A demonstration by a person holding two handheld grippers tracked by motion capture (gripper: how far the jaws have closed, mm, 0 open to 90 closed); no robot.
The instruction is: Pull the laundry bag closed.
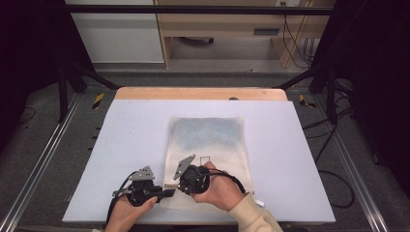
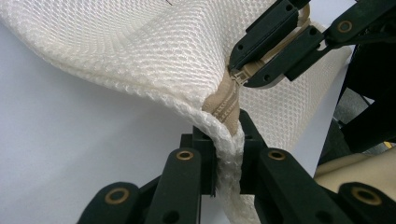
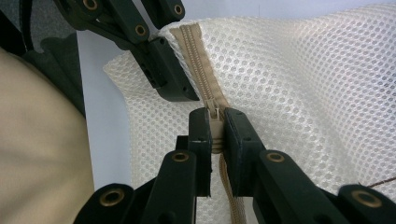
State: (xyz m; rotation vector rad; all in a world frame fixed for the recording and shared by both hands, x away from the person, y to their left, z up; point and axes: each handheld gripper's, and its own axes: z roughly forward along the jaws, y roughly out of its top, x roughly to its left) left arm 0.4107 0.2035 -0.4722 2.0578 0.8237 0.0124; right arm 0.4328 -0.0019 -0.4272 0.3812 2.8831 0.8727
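White table (image 1: 125, 145), mesh bag (image 1: 208, 140), left tongs (image 2: 228, 149) pinching corner, right tongs (image 3: 217, 135) clamping zipper pull (image 3: 215, 122)

Even overhead light, soft shadows, dark edges, close foreground blurred

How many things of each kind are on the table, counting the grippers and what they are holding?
Mesh bag, cream white, with a tan zipper: 1
Grippers, black: 2, the left gripper shut on the bag's corner, the right gripper shut on the zipper pull
Total: 3
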